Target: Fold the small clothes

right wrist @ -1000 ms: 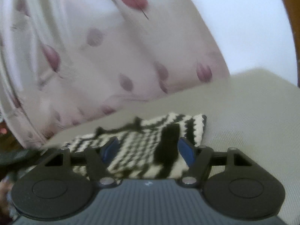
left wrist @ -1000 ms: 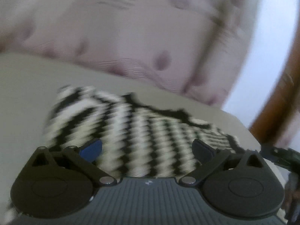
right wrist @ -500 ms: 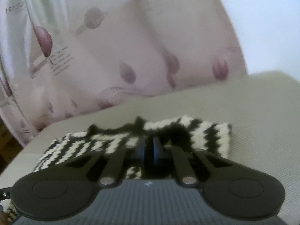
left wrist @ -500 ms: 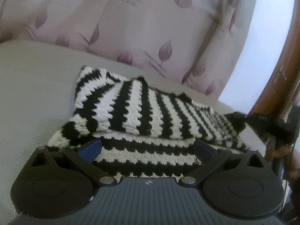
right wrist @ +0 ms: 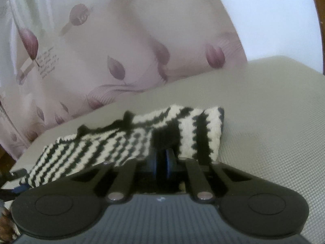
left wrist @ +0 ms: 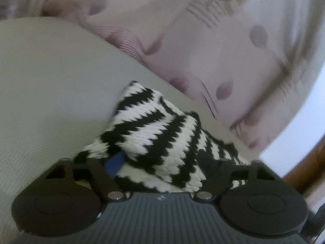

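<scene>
Right gripper (right wrist: 161, 158) pinched tight on our striped knit (right wrist: 126, 140), near its right end. Left gripper (left wrist: 160, 162): jaws just closing, knit fold bunched between, grip unclear. Knit on grey cushion (right wrist: 264, 111); floral curtain (right wrist: 121, 40) behind.

A pale grey-beige padded surface (right wrist: 264, 105) with a fine woven texture carries one thing: a black-and-white zigzag knitted garment (right wrist: 113, 142), folded over itself, lying near the far edge where a pink leaf-patterned curtain (right wrist: 121, 40) hangs.
</scene>
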`<state>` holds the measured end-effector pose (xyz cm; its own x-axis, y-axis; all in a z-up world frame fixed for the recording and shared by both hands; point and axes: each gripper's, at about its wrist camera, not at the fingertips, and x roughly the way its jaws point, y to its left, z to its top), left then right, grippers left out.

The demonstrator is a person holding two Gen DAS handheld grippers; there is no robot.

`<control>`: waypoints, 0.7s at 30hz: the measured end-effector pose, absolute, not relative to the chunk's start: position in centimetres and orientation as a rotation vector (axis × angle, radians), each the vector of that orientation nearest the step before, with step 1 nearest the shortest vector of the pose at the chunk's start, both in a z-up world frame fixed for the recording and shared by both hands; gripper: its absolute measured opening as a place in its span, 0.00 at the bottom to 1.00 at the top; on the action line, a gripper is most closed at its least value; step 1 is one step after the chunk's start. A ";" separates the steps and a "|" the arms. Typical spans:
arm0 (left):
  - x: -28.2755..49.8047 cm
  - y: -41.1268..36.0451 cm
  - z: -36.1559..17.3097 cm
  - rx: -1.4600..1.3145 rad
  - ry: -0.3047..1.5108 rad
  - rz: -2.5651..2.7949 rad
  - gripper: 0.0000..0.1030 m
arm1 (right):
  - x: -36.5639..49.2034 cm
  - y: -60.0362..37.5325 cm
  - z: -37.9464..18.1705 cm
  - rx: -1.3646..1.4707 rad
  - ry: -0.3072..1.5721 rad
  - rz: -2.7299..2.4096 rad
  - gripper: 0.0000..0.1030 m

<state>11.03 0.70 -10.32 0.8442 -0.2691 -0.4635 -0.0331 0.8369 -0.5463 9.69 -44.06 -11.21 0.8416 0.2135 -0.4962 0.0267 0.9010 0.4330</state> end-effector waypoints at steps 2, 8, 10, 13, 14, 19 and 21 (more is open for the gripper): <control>10.1 0.9 -10.2 -0.575 0.530 -0.105 0.72 | 9.8 -43.8 -11.4 0.433 0.570 0.104 0.09; 8.2 1.2 -9.3 -0.576 0.432 0.042 0.89 | 9.6 -44.6 -11.3 0.492 0.569 0.112 0.10; 7.8 1.7 -8.8 -0.578 0.431 0.059 0.95 | 9.5 -45.3 -11.3 0.529 0.565 0.108 0.10; 6.6 2.4 -7.8 -0.564 0.435 0.060 0.95 | 9.6 -45.9 -11.2 0.551 0.565 0.093 0.10; 6.3 2.4 -7.2 -0.554 0.430 0.032 0.95 | 9.8 -46.0 -11.1 0.561 0.564 0.096 0.11; 10.4 2.3 -3.8 -0.422 0.467 -0.085 0.95 | 12.2 -45.2 -10.7 0.505 0.605 0.090 0.12; 13.5 2.3 -3.4 -0.372 0.512 -0.093 0.95 | 13.3 -45.0 -11.0 0.499 0.622 0.087 0.12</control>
<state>13.54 2.33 -3.38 0.8693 -0.1790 -0.4608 -0.0049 0.9290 -0.3700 13.29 -44.96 -10.98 0.8134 0.2247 -0.5365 0.0689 0.8786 0.4725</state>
